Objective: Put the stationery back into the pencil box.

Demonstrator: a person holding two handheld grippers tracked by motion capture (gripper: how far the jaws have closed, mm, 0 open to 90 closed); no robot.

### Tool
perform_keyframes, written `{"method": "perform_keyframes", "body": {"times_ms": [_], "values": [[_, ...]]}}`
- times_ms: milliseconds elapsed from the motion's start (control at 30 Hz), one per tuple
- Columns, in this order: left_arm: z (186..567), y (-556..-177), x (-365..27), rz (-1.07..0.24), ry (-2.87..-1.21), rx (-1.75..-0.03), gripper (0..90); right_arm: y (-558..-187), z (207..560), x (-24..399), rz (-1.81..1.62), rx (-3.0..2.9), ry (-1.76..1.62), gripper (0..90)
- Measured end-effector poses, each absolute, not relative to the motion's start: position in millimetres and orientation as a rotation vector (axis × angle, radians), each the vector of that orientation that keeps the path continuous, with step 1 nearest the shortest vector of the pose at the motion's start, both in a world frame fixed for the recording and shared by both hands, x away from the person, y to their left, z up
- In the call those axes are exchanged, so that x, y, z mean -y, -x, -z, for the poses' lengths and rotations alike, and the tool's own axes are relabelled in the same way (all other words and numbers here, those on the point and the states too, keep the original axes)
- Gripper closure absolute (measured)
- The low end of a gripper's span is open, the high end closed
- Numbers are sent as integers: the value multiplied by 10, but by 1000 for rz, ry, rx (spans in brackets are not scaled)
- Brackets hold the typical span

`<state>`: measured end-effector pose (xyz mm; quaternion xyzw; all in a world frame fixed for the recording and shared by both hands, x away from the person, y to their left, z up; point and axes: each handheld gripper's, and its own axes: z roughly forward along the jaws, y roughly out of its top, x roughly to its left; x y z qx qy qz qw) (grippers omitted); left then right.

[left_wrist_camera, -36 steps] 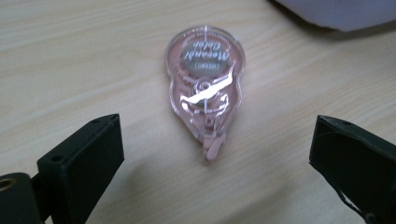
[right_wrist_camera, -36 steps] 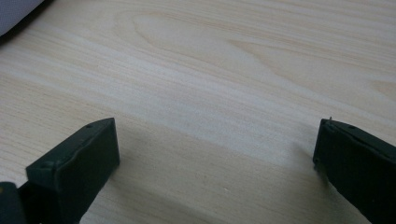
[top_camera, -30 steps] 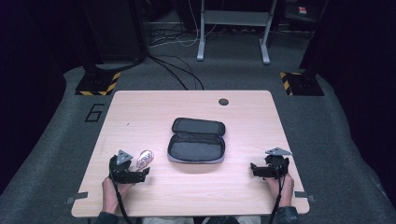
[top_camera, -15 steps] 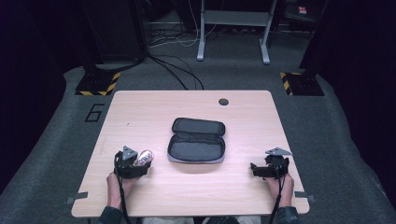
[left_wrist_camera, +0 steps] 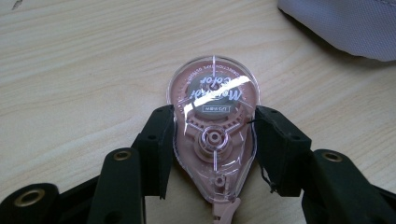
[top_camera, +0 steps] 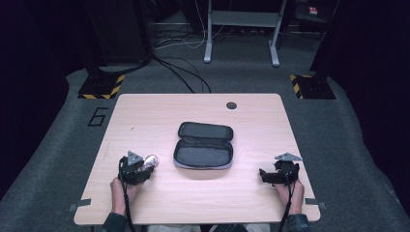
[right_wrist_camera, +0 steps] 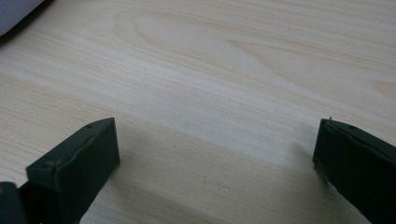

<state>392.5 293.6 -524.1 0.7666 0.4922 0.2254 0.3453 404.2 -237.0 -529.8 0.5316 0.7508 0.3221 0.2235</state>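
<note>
While the left tool (left_wrist_camera: 212,154) clamps the tape dispenser (left_wrist_camera: 213,126) at its flat sides, right tool (right_wrist_camera: 215,163) gapes idle; dispenser appears light, rigid, slick.

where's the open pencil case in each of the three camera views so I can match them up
High view: the open pencil case lies at the table's centre, lid flap away from the person.
Left gripper view: its grey edge fills the top right corner.
Right gripper view: a pale sliver of it sits in the top left corner.
Shared landmark: the light wooden table, on which the case rests between the two grippers.
</note>
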Motion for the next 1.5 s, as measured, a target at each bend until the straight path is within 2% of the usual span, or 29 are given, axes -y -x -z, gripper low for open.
{"method": "perform_keyframes", "body": {"times_ms": [633, 1500], "values": [[5057, -3777, -2959, -600, -1929, -1203, 499, -4044, 5298, 2368, -890, -2073, -1466, 1], [4647, -3798, -2697, -583, -1995, -1032, 499, -4043, 5299, 2368, -889, -2074, -1464, 1]]}}
